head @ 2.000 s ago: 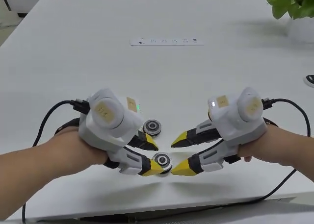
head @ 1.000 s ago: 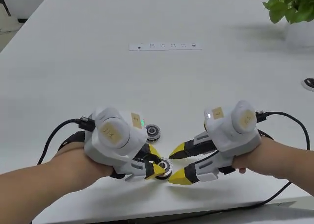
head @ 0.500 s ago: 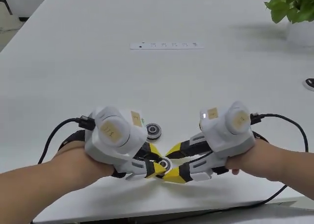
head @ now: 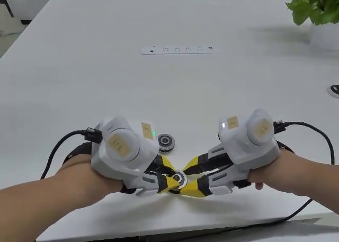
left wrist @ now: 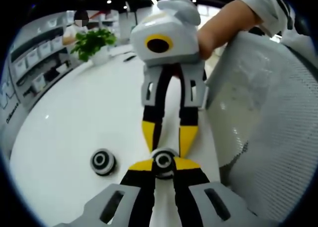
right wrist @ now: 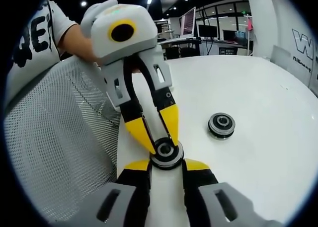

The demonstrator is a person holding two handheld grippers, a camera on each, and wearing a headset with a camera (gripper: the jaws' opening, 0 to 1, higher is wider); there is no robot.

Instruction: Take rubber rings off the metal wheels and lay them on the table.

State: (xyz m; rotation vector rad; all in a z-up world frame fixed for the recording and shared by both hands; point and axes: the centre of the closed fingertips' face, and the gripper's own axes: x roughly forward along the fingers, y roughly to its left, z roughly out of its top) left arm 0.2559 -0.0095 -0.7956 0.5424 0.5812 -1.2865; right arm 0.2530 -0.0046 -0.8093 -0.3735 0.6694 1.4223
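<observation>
I am pinching a small round silver metal wheel (head: 177,178) with a black rubber ring around its rim in the left hand-held gripper (head: 168,179), whose yellow-tipped jaws are closing on it from both sides just above the near edge of the white surface (head: 106,67). In the left gripper view, that hand-held gripper (left wrist: 164,165) is flanking the metal wheel (left wrist: 164,161) from below, while the right hand-held gripper (left wrist: 169,140) is coming at the same wheel from the opposite side. The right hand-held gripper (head: 189,182) is pressing its narrowed jaws against the wheel's rim, and I cannot tell whether they are truly clamping it. In the right gripper view, its own tips (right wrist: 166,165) are touching the metal wheel (right wrist: 166,152) at the lower edges, with the left hand-held gripper (right wrist: 159,132) meeting it from above. A second metal wheel (head: 166,141) is lying flat on the surface just beyond the held wheel, apart from both grippers. A flat white power strip (head: 180,50) is sitting well beyond the held wheel, and a green leafy plant (head: 315,3) is standing far beyond it to the right.
</observation>
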